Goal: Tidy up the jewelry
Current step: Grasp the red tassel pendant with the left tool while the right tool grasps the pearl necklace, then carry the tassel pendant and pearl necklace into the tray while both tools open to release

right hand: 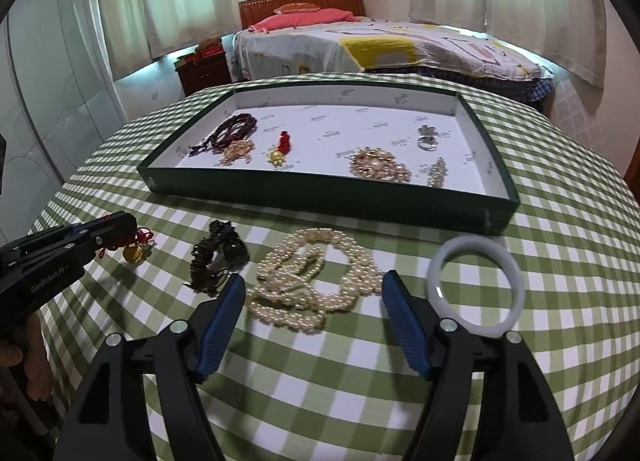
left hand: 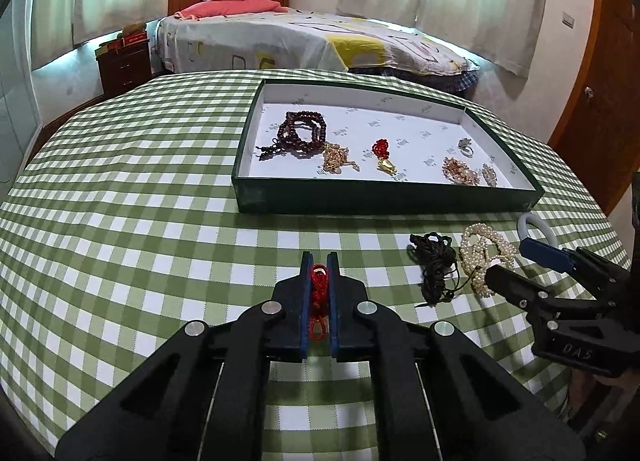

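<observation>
Left gripper [left hand: 320, 301] at lower centre of its own frame, jaws pressed together on a red cord [left hand: 319, 293]; cord sits squarely between the blue pads. In the right wrist view the same gripper [right hand: 132, 231] enters from the left edge, a gold charm [right hand: 134, 252] hanging off the cord, at or just above the checked surface [right hand: 320, 381]; contact unclear.

Right gripper [right hand: 314, 317] at lower centre, jaws spread wide, pinching nothing. Pearl necklace [right hand: 316, 281] lies on the surface just ahead of and between the fingertips, pads apart from it. White bangle [right hand: 476, 285] just right of the right finger. Black cord [right hand: 218, 257] just past the left fingertip.

Green tray [right hand: 320, 197] across mid frame, beyond the loose pieces, holding dark beads [right hand: 236, 129], rings [right hand: 428, 139] and other pieces.
</observation>
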`<state>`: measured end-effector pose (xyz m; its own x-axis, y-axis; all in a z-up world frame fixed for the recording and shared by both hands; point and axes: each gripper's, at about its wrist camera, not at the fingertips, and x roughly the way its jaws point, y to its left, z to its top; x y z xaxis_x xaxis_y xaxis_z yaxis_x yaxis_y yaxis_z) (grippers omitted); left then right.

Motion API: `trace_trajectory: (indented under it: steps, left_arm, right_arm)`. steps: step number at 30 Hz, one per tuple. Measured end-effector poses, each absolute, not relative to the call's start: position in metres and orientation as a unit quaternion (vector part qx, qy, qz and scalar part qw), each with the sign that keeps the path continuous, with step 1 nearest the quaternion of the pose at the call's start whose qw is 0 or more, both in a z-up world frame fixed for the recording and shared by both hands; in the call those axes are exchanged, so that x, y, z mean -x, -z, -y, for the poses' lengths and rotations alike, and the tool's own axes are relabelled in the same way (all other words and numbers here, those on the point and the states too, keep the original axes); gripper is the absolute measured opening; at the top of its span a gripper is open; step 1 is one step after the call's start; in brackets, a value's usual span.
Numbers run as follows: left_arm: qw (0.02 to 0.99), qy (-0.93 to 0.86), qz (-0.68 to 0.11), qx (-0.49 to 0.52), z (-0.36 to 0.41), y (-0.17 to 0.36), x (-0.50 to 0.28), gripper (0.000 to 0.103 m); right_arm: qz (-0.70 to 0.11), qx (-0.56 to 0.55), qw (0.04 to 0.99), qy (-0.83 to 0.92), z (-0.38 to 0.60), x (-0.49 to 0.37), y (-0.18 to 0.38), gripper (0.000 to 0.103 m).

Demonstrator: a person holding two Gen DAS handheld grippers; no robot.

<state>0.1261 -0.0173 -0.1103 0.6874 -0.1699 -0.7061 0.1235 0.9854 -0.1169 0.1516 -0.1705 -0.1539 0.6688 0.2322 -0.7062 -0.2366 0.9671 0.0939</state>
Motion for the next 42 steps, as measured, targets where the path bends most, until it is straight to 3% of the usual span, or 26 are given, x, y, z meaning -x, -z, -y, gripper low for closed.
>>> trace_trajectory:
  steps: [9,14,16,19,42]
  left_arm:
    - [0.918,0.076,-0.387,0.032,0.014,0.112,-0.126,0.007]
    - [0.918,0.075,-0.387,0.033,0.014,0.112,-0.127,0.007]
    - [0.919,0.074,-0.387,0.033,0.014,0.112,-0.127,0.007]
    - [0.919,0.073,-0.385,0.032,0.014,0.111,-0.126,0.007]
    - [0.93,0.075,-0.358,0.037,0.013,0.088,-0.116,0.007]
  right_arm:
    - [-0.399,0.034,0.908,-0.123,0.161,-0.158,0.158,0.068]
    - [-0.388,0.049,0.913,-0.115,0.165,-0.152,0.158,0.046]
    - [-0.385,0.046,0.914,-0.115,0.168,-0.151,0.158,0.027]
    - [-0.385,0.034,0.915,-0.119,0.176,-0.147,0.159,0.016]
    - [-0.323,0.015,0.938,-0.121,0.183,-0.132,0.121,0.016]
